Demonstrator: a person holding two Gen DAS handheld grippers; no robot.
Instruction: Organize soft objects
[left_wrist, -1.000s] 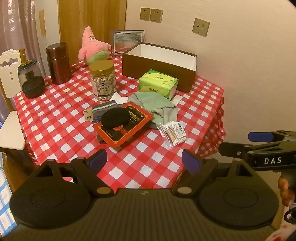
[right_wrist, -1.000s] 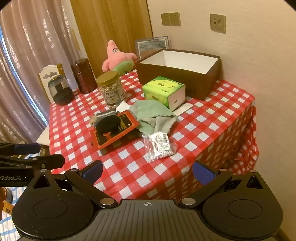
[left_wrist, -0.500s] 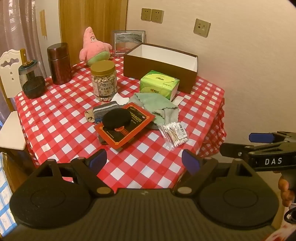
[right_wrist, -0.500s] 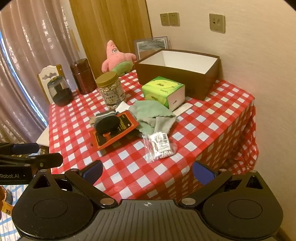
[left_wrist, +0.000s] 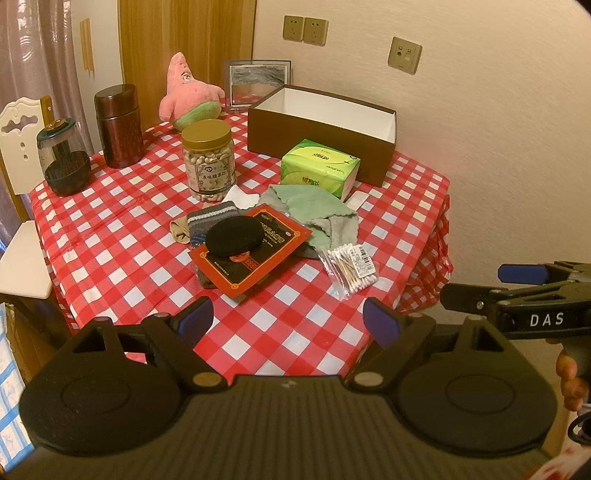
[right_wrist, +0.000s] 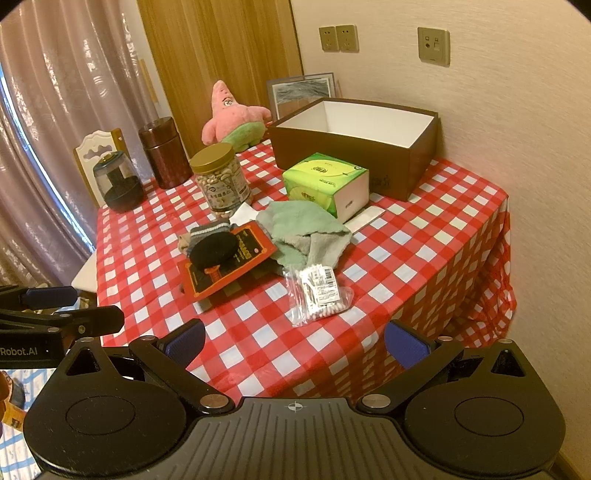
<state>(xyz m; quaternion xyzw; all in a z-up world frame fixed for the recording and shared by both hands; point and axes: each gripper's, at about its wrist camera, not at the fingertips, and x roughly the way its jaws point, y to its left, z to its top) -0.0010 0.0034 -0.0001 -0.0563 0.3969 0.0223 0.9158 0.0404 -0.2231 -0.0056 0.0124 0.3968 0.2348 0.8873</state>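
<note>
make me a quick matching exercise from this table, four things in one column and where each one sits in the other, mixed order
Things:
1. pink plush star
2. black round pad
3. green tissue box
4. bag of cotton swabs

Places:
A. lying on the red and black packet
B. just in front of the brown box
C. at the far edge, beside the picture frame
D. nearest the table's front edge, right of the packet

Pairs: 1-C, 2-A, 3-B, 4-D
</note>
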